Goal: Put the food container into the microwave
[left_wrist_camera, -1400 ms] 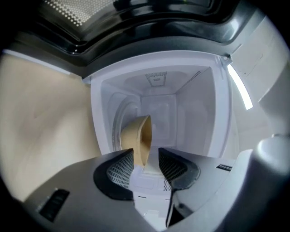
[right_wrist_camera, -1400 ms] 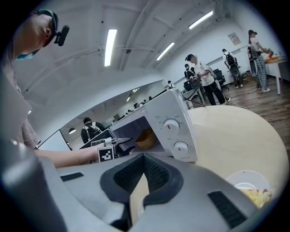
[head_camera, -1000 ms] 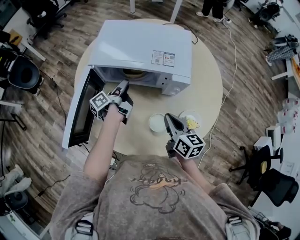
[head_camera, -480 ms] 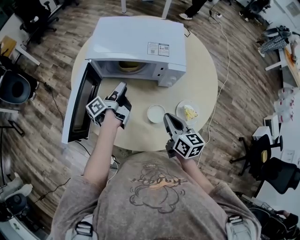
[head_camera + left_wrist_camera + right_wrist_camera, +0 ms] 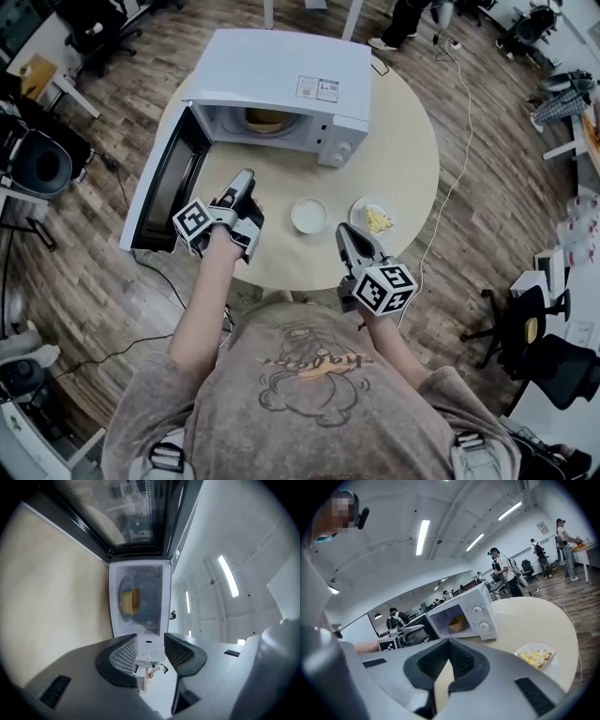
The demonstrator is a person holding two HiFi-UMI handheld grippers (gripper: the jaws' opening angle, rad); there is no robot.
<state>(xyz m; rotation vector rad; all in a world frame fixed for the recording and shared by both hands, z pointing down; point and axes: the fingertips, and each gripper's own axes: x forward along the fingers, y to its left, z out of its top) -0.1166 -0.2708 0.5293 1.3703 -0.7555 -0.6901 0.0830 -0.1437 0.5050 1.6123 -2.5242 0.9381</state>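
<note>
My left gripper [image 5: 150,641] hangs in front of the open microwave [image 5: 281,75], pointing into its cavity; its jaws stand apart with a clear gap between the ribbed pads [image 5: 121,656], and nothing is between them; through that gap I see only the white cavity floor. The food container [image 5: 130,602], a yellowish tub, sits inside the microwave on the turntable, well apart from both of my grippers; from the head view it shows through the opening, towards the back of the cavity. The microwave door [image 5: 164,192] is swung wide to the left, its dark window facing my left gripper's side; that gripper is near the door's inner face and does not touch it.

My right gripper [image 5: 449,642] is held back over the near edge of the round table [image 5: 412,159], on the right; its jaws are closed so that the tips meet, and they hold nothing. Just ahead of it lies a plate of yellow food [image 5: 375,218]; beside that, towards the middle of the table, is a white round dish [image 5: 309,215]; both rest on the table in front of the microwave's control panel [image 5: 337,150].
</note>
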